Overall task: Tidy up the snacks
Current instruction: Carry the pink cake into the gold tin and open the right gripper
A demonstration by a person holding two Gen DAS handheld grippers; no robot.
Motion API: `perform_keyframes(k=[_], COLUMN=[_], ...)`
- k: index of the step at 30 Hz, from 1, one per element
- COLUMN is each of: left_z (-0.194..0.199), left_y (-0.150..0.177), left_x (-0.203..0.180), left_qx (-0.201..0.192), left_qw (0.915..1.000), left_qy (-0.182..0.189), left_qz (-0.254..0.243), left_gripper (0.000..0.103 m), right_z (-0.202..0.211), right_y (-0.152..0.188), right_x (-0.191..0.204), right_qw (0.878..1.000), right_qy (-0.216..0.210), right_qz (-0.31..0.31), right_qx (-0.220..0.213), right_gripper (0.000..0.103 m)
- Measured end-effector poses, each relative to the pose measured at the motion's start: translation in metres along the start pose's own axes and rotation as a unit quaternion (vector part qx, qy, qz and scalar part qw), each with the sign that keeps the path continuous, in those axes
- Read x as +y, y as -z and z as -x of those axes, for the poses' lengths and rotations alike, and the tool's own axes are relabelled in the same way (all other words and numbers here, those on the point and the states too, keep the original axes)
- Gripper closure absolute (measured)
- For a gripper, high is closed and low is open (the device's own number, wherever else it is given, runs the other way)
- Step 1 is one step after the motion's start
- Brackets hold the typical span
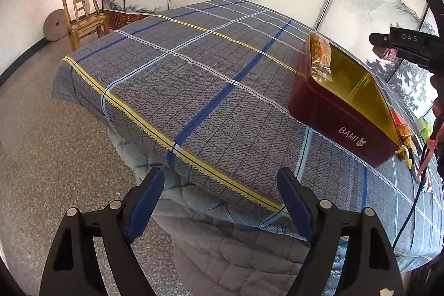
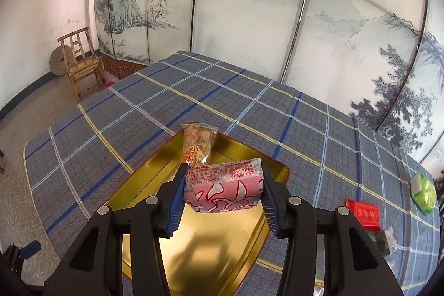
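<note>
One snack already leans in the tin (image 2: 194, 254): an orange packet (image 2: 198, 143) at its far wall. Our right claw (image 2: 224, 194) is clenched on a pink packet (image 2: 224, 186), long axis crossways, hovering right over the gold interior, probably. Left claw (image 1: 219, 201) hangs released off the bed (image 1: 194, 90) edge.

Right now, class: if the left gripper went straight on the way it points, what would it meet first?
Probably the plaid cloth near the table's front edge: the left gripper is open with nothing between its fingers. The red tin sits off to the right, though depth is uncertain.
</note>
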State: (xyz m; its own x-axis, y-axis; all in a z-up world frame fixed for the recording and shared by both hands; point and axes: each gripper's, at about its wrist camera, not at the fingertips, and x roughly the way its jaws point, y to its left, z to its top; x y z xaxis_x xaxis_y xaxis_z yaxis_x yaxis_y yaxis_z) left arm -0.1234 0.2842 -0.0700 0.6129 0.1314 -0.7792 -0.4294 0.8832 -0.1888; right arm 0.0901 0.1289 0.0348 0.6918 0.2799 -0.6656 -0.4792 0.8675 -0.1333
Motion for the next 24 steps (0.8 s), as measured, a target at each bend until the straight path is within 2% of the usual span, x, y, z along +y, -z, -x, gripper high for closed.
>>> perform_keyframes(k=[8, 18, 24], left_z=[-0.003, -0.004, -0.012], left_y=[0.008, -0.004, -0.001], left_x=[0.002, 0.012, 0.009], left_qx=[0.011, -0.003, 0.011], left_qw=[0.9999, 0.9997, 0.9998], left_qy=[-0.008, -0.020, -0.015], left_qz=[0.000, 0.010, 0.004], left_gripper=[0.023, 0.023, 0.023], right_z=[-0.021, -0.053, -0.092], right_y=[0.014, 0.014, 0.008], right_x=[0.016, -0.032, -0.044], right_qw=[0.999, 0.998, 0.995], right_qy=[-0.017, 0.008, -0.015], right_qz=[0.011, -0.023, -0.039], right_qx=[0.029, 0.054, 0.095], right_gripper=[0.054, 0.054, 0.054])
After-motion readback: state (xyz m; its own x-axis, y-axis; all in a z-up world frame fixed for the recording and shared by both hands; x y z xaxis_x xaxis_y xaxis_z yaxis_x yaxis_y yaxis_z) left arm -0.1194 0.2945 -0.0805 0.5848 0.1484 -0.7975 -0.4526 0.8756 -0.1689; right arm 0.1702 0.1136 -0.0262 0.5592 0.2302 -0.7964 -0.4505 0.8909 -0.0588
